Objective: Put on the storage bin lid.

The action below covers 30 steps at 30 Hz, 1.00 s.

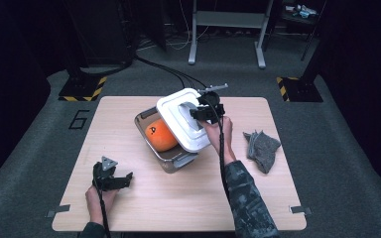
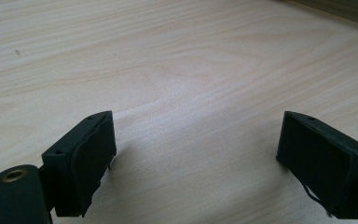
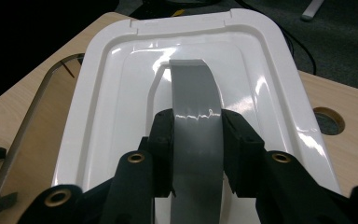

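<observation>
Gripper work first: the right gripper point(image 1: 202, 113) is clamped on the grey handle point(image 3: 196, 135) of the white lid point(image 1: 178, 124), its black jaws pressing the handle from both sides in the right gripper view. Going by size, the pale wooden worktop point(image 1: 144, 198) carries everything. On it, near the middle, sits the metal container point(image 1: 171, 159), a rectangular tin with its long side running away from the person. That white lid hangs tilted over the container's right and far part, covering about half of the opening. Inside the uncovered left part lies the orange fruit point(image 1: 159, 134), round, with a small dark mark on its skin. To the right of the container, well apart from it, a crumpled grey cloth point(image 1: 261, 147) lies on the worktop. The left gripper point(image 1: 121, 179) rests low at the near left part of the worktop, jaws apart with only bare wood between them
</observation>
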Each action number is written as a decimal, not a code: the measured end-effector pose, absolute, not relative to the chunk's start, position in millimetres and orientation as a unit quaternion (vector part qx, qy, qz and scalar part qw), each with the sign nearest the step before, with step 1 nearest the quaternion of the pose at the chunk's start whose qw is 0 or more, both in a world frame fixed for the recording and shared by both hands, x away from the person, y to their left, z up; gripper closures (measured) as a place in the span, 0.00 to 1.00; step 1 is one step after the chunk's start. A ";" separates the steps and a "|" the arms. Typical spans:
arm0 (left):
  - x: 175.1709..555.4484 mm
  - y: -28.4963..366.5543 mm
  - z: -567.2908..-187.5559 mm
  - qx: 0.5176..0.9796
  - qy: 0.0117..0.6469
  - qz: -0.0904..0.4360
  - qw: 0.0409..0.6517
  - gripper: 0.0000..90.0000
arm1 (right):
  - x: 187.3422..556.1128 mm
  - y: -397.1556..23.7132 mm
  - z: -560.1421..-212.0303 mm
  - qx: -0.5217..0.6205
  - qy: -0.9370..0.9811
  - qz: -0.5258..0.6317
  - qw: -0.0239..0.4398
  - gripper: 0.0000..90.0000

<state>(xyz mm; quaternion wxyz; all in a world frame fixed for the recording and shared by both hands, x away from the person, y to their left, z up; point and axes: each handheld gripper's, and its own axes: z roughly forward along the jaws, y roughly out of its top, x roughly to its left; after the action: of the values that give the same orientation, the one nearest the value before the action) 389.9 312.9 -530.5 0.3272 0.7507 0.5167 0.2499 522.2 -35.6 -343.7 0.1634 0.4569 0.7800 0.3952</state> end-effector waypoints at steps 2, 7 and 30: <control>389.9 312.5 -530.8 0.748 0.518 0.251 0.329 0.12 | 522.6 -30.1 -346.0 0.449 0.786 0.393 0.162 0.74; 390.0 312.7 -530.8 0.749 0.518 0.250 0.329 0.12 | 522.7 -16.5 -351.8 0.449 0.791 0.387 0.151 0.74; 389.7 312.8 -530.5 0.751 0.516 0.251 0.327 0.12 | 515.9 33.2 -364.9 0.449 0.800 0.375 0.134 0.74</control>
<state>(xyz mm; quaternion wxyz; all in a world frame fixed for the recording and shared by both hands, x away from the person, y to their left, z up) 389.7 312.8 -530.5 0.3269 0.7509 0.5162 0.2505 515.9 33.2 -364.9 0.1342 0.4487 0.8000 0.3750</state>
